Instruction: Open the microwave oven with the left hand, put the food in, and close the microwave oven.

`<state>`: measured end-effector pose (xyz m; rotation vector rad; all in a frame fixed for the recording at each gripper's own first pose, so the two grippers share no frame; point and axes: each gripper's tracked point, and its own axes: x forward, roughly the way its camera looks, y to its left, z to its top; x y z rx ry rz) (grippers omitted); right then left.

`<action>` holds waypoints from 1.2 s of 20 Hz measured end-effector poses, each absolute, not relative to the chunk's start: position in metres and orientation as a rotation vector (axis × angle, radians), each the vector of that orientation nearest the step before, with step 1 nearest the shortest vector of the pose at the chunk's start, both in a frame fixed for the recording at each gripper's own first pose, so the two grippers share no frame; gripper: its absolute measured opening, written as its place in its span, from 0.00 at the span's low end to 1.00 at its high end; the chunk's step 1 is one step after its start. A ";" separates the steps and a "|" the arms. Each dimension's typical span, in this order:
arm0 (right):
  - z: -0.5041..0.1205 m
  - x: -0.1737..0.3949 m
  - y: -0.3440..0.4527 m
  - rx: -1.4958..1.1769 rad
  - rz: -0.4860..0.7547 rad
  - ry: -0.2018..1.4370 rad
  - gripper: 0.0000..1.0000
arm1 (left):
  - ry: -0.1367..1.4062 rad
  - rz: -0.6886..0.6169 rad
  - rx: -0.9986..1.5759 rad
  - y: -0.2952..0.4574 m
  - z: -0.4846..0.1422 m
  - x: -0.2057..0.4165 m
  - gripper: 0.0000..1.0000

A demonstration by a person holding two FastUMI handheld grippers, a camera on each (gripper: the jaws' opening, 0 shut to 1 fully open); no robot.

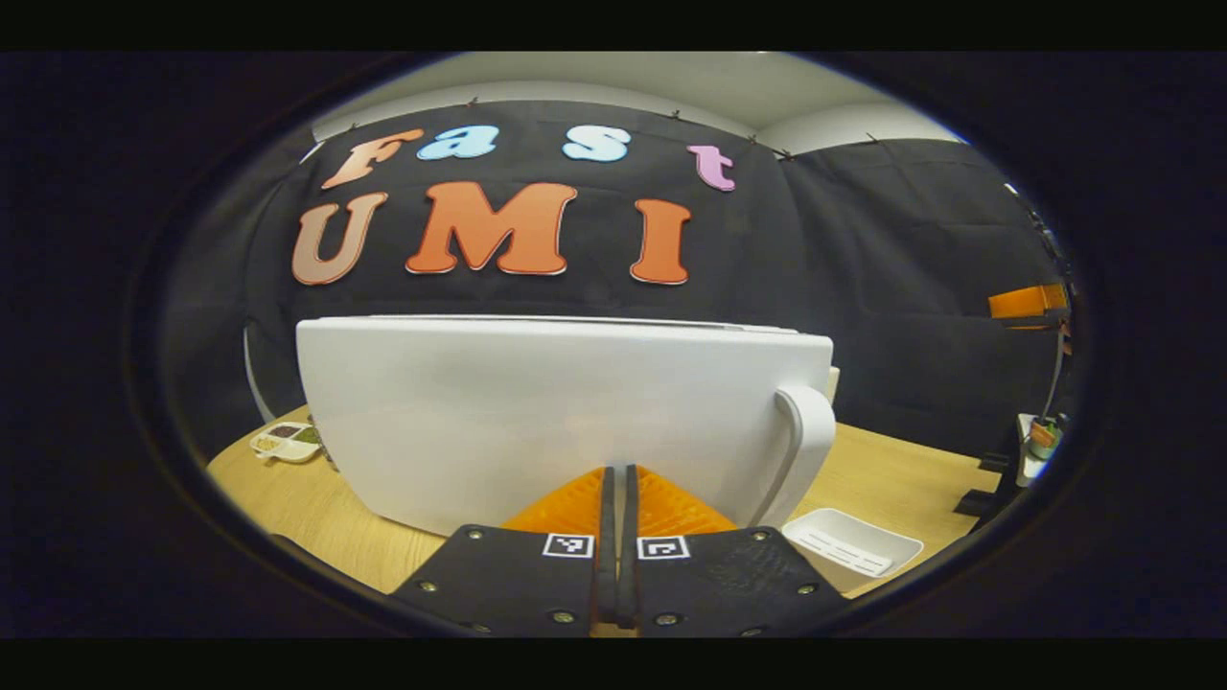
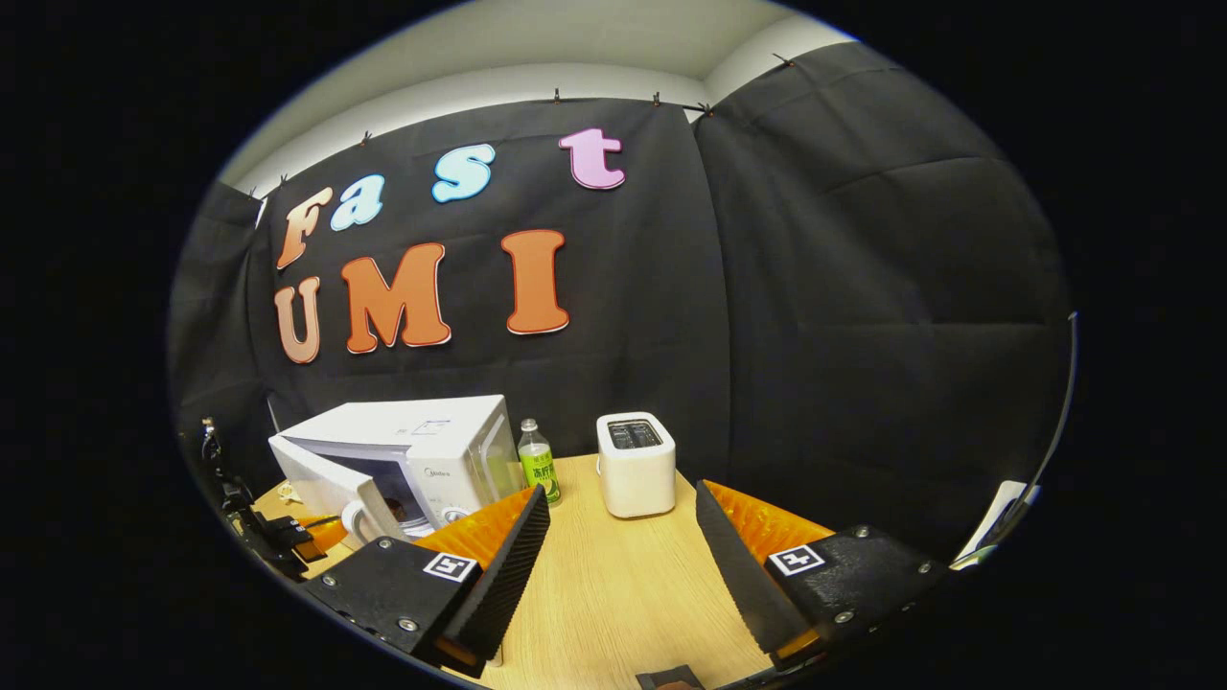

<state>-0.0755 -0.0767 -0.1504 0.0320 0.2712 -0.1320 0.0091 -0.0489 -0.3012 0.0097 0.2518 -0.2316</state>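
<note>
Dish [image 1: 285, 442]: small, at the table's [image 1: 901, 479] far left edge. Microwave [image 2: 422, 450]: white, at the table's rear left. Door [image 1: 556, 422]: ajar, swung outward, left-hinged; judged stiff, light and smooth-faced. Handle [image 1: 805, 450]: curved bar at the door's free edge, the likely hold. Left gripper [image 1: 620, 491]: fingers together, nothing between them, close against the door face. Tray [image 1: 851, 542]: white, beside the handle. Bottle [image 2: 539, 464] and toaster [image 2: 636, 463]: along the rear edge. Right gripper [image 2: 621, 537]: wide open, empty, above the table.
</note>
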 end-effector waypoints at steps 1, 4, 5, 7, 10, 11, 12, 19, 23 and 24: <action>-0.151 -0.076 -0.080 0.029 -0.139 0.273 0.95 | 0.253 -0.217 0.013 -0.049 -0.303 0.014 0.01; -0.153 -0.077 -0.083 0.028 -0.150 0.279 0.95 | 0.279 -0.176 0.019 -0.050 -0.317 0.033 0.02; -0.153 -0.078 -0.084 0.029 -0.151 0.282 0.95 | 0.294 -0.159 0.023 -0.049 -0.323 0.038 0.01; -0.153 -0.079 -0.085 0.026 -0.153 0.284 0.95 | 0.310 -0.146 0.020 -0.049 -0.331 0.048 0.01; -0.152 -0.078 -0.087 0.019 -0.158 0.288 0.95 | 0.324 -0.129 0.008 -0.048 -0.337 0.068 0.03; -0.151 -0.078 -0.087 0.016 -0.159 0.290 0.95 | 0.357 -0.130 -0.001 -0.047 -0.342 0.066 0.01; -0.151 -0.077 -0.087 0.012 -0.162 0.292 0.95 | 0.341 -0.131 -0.012 -0.049 -0.338 0.067 0.00; -0.140 -0.078 -0.076 0.017 -0.152 0.291 0.95 | 0.332 -0.124 0.046 -0.035 -0.300 0.048 0.05; -0.123 -0.080 -0.063 0.017 -0.138 0.280 0.95 | 0.362 -0.137 0.018 -0.018 -0.252 0.021 0.01; -0.117 -0.080 -0.058 0.011 -0.132 0.274 0.95 | 0.364 -0.140 0.001 -0.013 -0.235 0.013 0.01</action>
